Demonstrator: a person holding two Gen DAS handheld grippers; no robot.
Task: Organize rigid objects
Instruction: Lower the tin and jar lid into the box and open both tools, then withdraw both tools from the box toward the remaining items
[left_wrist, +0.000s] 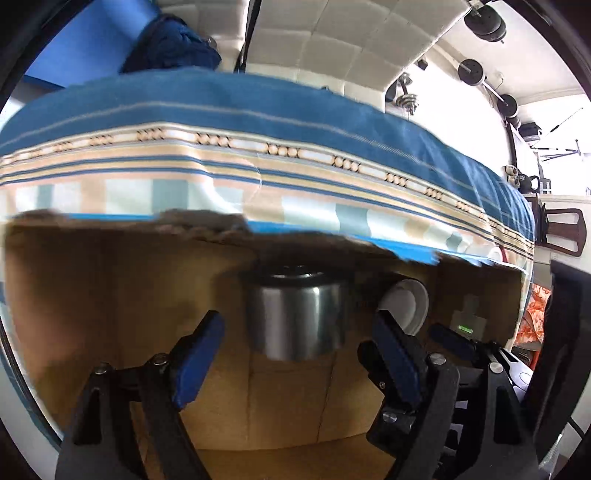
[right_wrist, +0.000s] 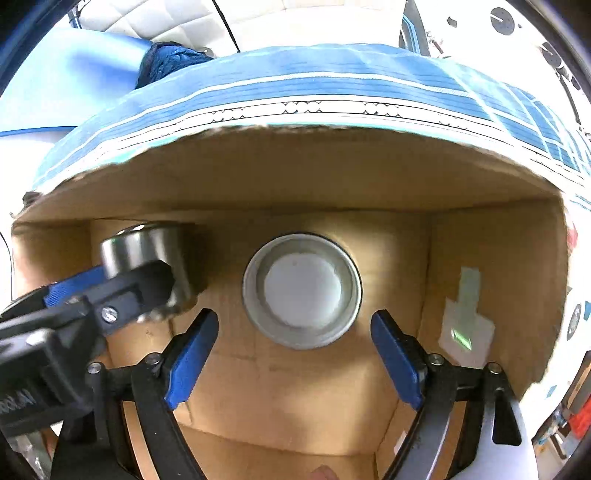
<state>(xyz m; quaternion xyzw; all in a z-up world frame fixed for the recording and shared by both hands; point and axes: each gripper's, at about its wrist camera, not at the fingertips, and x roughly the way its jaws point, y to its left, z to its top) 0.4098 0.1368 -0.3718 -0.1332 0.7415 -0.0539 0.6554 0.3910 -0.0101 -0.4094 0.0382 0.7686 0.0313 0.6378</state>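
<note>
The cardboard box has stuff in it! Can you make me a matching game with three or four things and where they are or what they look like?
Things:
1. steel cup
2. white bowl
3. pale tape patch
4. striped cloth

Descriptions:
A. stuck on the cardboard box's right inside wall
B. shiny and round, in front of the open left claw
C. blue and peach, behind the box
D. round, lying in the box between the tips of the open right claw

Pairs: 1-B, 2-D, 3-A, 4-C
</note>
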